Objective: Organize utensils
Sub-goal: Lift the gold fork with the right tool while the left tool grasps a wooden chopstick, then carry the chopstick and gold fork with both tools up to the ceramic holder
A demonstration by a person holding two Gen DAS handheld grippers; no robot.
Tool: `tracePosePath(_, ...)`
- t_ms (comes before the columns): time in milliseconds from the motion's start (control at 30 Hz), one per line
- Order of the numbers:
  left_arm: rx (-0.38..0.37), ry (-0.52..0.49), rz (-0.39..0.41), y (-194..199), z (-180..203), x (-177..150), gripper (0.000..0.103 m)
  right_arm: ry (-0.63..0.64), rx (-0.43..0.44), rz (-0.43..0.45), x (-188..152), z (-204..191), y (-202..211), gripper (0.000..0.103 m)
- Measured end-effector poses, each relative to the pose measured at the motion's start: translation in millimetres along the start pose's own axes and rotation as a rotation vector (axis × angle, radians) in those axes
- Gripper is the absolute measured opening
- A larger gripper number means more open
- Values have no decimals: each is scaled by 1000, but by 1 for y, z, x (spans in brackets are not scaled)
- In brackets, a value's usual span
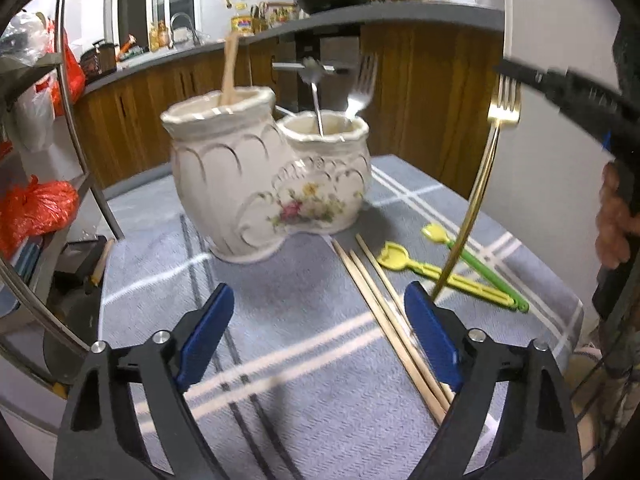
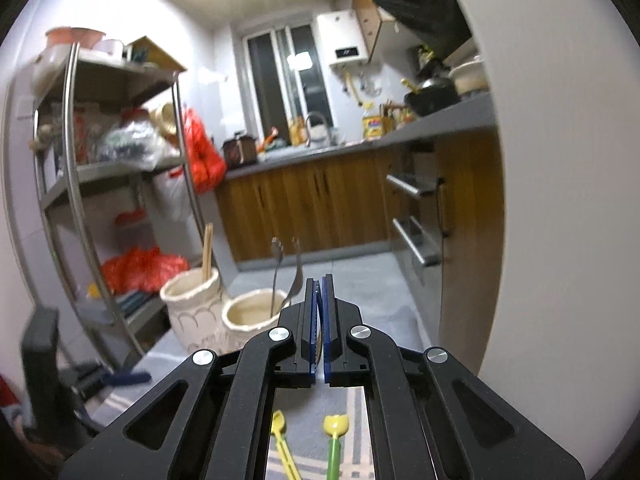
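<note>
item: utensil sorting, mid-task. step in hand, judged: carrying the gold fork (image 1: pixel 482 184) to the holder (image 1: pixel 264 184).

- right tongs (image 2: pixel 319 312): narrow, blue pads pressed on the gold fork at its tine end; the left view shows the slim brass-coloured handle hanging down in a curve, its tip just beside the left tongs' right pad.
- left tongs (image 1: pixel 320 320): wide apart, holding nothing, low over the surface (image 1: pixel 280 320).
- holder: glazed cream ceramic, two joined round pots, scalloped relief, gilt lines, painted flowers; stands on the surface. taller pot holds wooden chopsticks (image 1: pixel 230 72); shorter pot holds a steel fork (image 1: pixel 362 88) and a second steel utensil (image 1: pixel 316 96), head blurred.
- loose chopsticks (image 1: pixel 384 312): pale wood, thin, straight, lying together on the surface beside the left tongs.
- yellow plastic scoop (image 1: pixel 432 272) and green-handled plastic scoop (image 1: pixel 476 268): flat on the surface, crossing near their handle ends.
- surface: grey-blue woven cloth with white and dark stripes.

next move, judged: bring the gold fork over the shorter pot, handle down, clear of the steel fork, then loosen the pads. the hanging handle could knock the rim.
</note>
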State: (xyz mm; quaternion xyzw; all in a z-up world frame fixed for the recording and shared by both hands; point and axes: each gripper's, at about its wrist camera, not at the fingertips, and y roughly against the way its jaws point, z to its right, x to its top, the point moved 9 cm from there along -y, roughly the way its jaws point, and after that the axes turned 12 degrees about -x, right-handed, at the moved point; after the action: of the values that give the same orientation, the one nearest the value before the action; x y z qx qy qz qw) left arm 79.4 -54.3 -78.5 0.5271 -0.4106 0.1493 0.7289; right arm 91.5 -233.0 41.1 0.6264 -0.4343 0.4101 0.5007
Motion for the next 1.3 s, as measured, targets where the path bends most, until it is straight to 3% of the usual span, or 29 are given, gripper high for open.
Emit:
tracePosePath(133, 7, 2, -47, -13, 8, -7, 76, -1, -68, 56, 9, 12, 9, 3)
tracePosePath(333, 34, -1, -117, -32, 15, -19, 61, 27, -103, 50, 6, 16, 8, 4)
tracePosePath(700, 93, -27, -165, -45, 16, -25, 52, 55, -100, 46, 3, 8, 9, 4)
tracePosePath(767, 76, -13, -169, -50, 17, -21, 43, 60, -96, 40, 1, 6, 7, 4)
tracePosePath(833, 22, 20, -175, -53, 18, -19, 14, 64, -92, 37, 0, 4, 6, 4)
tracePosePath(933, -12, 48, -179, -54, 16, -17, 7, 77, -93, 40, -1, 1, 6, 4)
tracePosePath(1033, -53, 66, -161, -48, 12, -17, 6, 74, -92, 43, -1, 1, 7, 4)
tracePosePath(1100, -39, 43, -140, -38, 10, -16, 6, 70, -89, 45, 0, 0, 7, 4)
tracePosePath(1300, -97, 3, 26, 5, 12, -3, 6, 66, -80, 64, 2, -2, 11, 4)
